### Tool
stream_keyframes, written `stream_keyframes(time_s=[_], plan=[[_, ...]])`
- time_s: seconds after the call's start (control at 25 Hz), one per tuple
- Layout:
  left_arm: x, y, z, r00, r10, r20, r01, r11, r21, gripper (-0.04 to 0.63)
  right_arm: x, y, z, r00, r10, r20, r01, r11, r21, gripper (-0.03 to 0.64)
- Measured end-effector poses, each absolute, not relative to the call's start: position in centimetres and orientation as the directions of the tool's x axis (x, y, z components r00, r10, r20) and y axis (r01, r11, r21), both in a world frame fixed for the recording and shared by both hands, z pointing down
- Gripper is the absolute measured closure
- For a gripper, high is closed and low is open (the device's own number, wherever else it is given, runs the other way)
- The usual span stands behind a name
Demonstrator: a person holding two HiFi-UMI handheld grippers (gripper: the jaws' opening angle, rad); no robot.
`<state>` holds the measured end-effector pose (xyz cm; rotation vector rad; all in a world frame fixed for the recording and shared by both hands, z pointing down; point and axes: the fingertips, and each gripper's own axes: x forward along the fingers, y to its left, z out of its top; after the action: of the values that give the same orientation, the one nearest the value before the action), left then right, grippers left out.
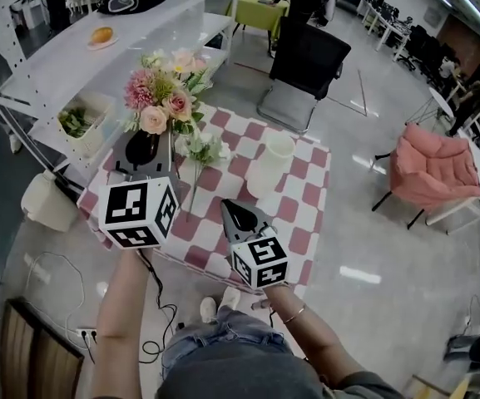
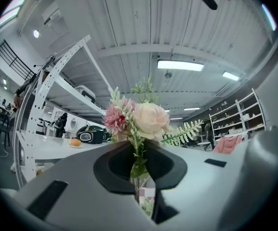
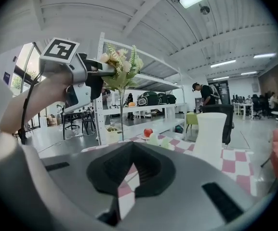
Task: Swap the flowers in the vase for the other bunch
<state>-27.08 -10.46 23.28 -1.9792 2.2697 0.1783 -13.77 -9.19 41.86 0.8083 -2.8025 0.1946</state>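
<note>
2 claws show in the head view. Your left claw [image 1: 142, 150] is clamped on the stems of the pink bunch [image 1: 163, 98], which stands upright above its tips, clear of the vase. Your right claw [image 1: 227, 210] is closed and empty. The white vase [image 1: 271, 166] stands just beyond it and looks empty. The white bunch [image 1: 205, 150] lies on the checked cloth [image 1: 306, 198] between the 2 claws.

Left gripper view: the jaws pinch the green stems [image 2: 138, 170], with the blooms directly ahead.

Right gripper view: the jaws meet at the tips, and only cloth shows through the slit. The vase [image 3: 211, 138] is ahead to the right, and the held bunch [image 3: 122, 69] is high to the left.

By my reading, step 1, emptying the vase, is done. Next, lay the pink bunch down away from the white one, then lift the white stems and stand them in the vase.

Mind the shelf rack [image 1: 140, 32] close beyond your left claw, and the table's near edge under your right claw. Bare cloth right of the vase gives the most room.
</note>
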Motion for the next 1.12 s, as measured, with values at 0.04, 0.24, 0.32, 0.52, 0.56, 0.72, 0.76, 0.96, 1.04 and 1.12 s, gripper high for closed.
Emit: stream_keyframes(time_s=[0.04, 0.24, 0.32, 0.52, 0.56, 0.72, 0.76, 0.96, 1.04, 1.12], plan=[[-27.7, -10.3, 23.9, -0.148, -0.976, -0.158, -0.989, 0.148, 0.011, 0.545, -14.3, -9.1, 42.1, -0.830, -0.499, 0.251, -0.529, 0.846, -0.069, 0.607], [-30.0, -9.8, 27.5, -0.202, -0.976, -0.081, -0.979, 0.200, 0.034, 0.545, -16.2, -8.8, 43.5, -0.846, -0.455, 0.280, -0.493, 0.866, -0.081, 0.607], [-30.7, -9.8, 29.2, -0.220, -0.975, -0.044, -0.975, 0.218, 0.044, 0.545, -16.7, -8.8, 44.0, -0.848, -0.441, 0.293, -0.483, 0.871, -0.086, 0.607], [-32.8, -10.1, 33.9, -0.255, -0.965, 0.052, -0.964, 0.258, 0.068, 0.545, -18.0, -9.3, 45.5, -0.849, -0.420, 0.322, -0.471, 0.877, -0.097, 0.606], [-33.1, -10.3, 34.8, -0.260, -0.963, 0.071, -0.962, 0.265, 0.073, 0.545, -18.2, -9.5, 45.8, -0.848, -0.417, 0.327, -0.469, 0.877, -0.099, 0.607], [-34.2, -11.0, 38.3, -0.270, -0.952, 0.145, -0.955, 0.284, 0.089, 0.545, -18.7, -10.4, 46.7, -0.843, -0.409, 0.348, -0.469, 0.877, -0.106, 0.607], [-34.5, -11.2, 39.1, -0.272, -0.948, 0.163, -0.953, 0.289, 0.092, 0.545, -18.8, -10.7, 47.0, -0.842, -0.407, 0.353, -0.469, 0.876, -0.108, 0.606], [-35.9, -12.2, 42.4, -0.287, -0.928, 0.238, -0.943, 0.318, 0.101, 0.545, -19.5, -11.9, 48.0, -0.836, -0.399, 0.377, -0.470, 0.875, -0.116, 0.607], [-36.6, -12.8, 43.1, -0.294, -0.921, 0.257, -0.939, 0.329, 0.103, 0.545, -19.7, -12.4, 48.3, -0.835, -0.395, 0.384, -0.469, 0.875, -0.120, 0.607], [-37.3, -13.4, 43.7, -0.299, -0.914, 0.274, -0.935, 0.339, 0.108, 0.545, -20.0, -12.9, 48.6, -0.834, -0.390, 0.391, -0.468, 0.875, -0.124, 0.607]])
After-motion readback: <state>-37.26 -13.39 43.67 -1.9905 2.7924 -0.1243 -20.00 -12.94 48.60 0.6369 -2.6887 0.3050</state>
